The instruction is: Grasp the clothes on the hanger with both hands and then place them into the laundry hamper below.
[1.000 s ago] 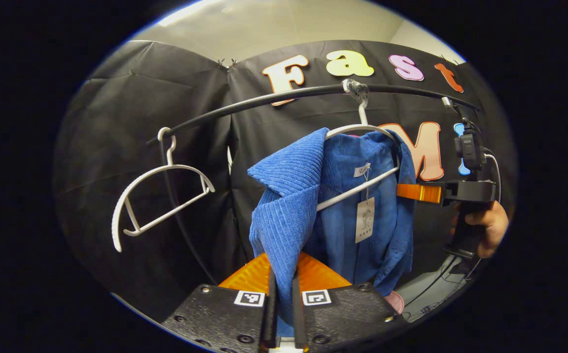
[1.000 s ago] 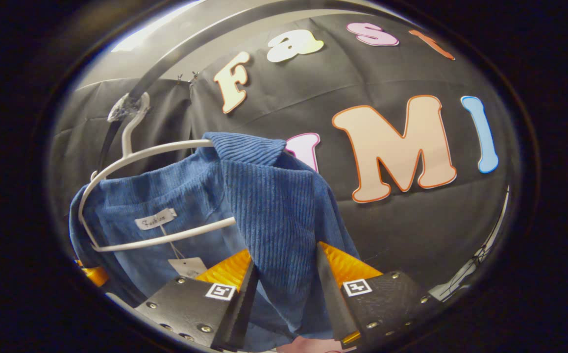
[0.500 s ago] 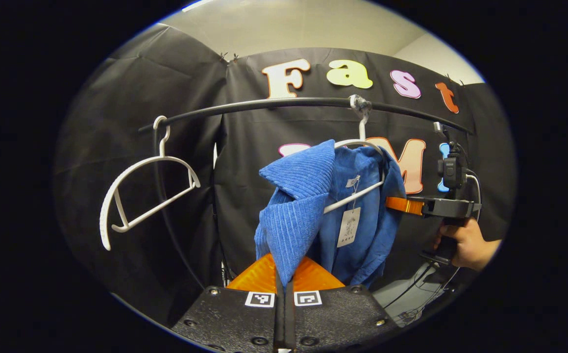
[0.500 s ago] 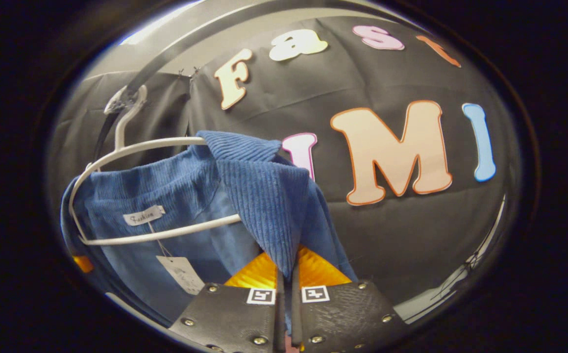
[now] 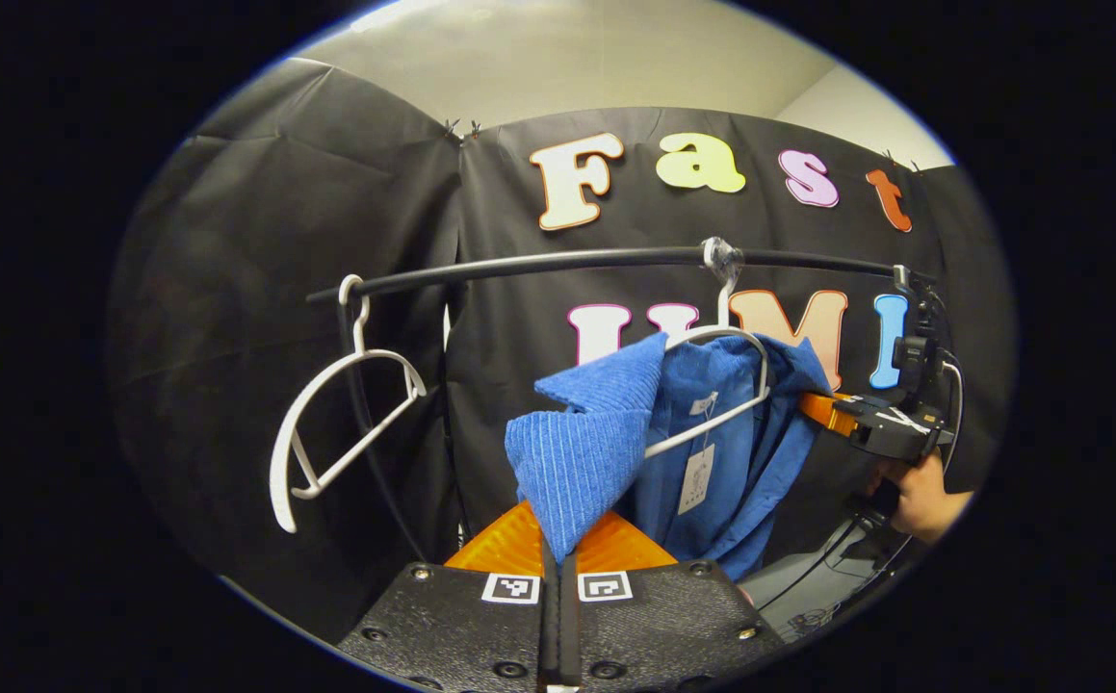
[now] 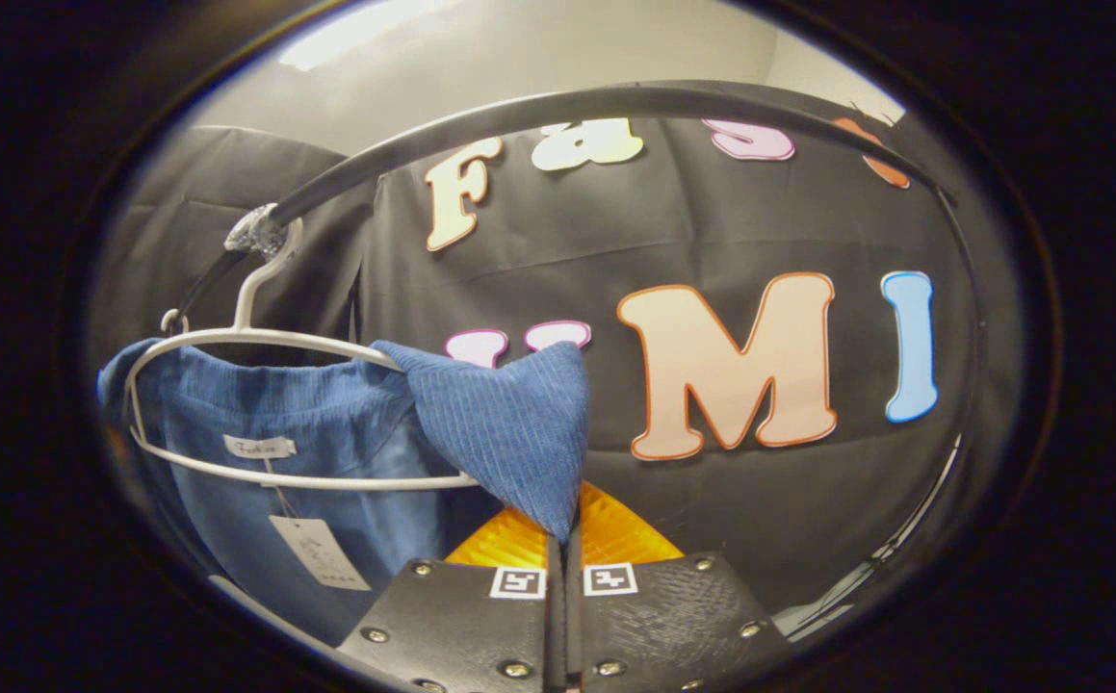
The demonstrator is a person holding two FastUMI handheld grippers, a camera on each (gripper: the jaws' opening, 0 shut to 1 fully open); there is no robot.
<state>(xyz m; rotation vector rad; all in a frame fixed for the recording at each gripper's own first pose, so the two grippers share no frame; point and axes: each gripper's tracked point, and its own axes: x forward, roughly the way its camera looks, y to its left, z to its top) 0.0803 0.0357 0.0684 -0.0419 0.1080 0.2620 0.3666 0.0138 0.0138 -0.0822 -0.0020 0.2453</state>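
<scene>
A blue corduroy garment (image 5: 702, 452) hangs on a white hanger (image 5: 726, 337) on the black rail (image 5: 567, 262). My left gripper (image 5: 558, 556) is shut on one collar flap (image 5: 586, 452), which is pulled out toward the camera. In the right gripper view, my right gripper (image 6: 563, 541) is shut on the other flap (image 6: 519, 433) of the garment (image 6: 307, 452), which is drawn off the end of the hanger (image 6: 269, 337). The right gripper (image 5: 832, 412) also appears in the left gripper view at the garment's far side, held by a hand (image 5: 919, 491).
An empty white hanger (image 5: 336, 433) hangs at the left end of the rail. The rail's black upright (image 5: 365, 452) runs down behind it. Cables (image 5: 808, 597) lie on the pale floor at the lower right. The black cloth wall stands close behind.
The right gripper went from open to shut on the flap. Both grippers have drawn back and outward, stretching the collar flaps off the hanger's ends. The rail now sits lower in both views.
</scene>
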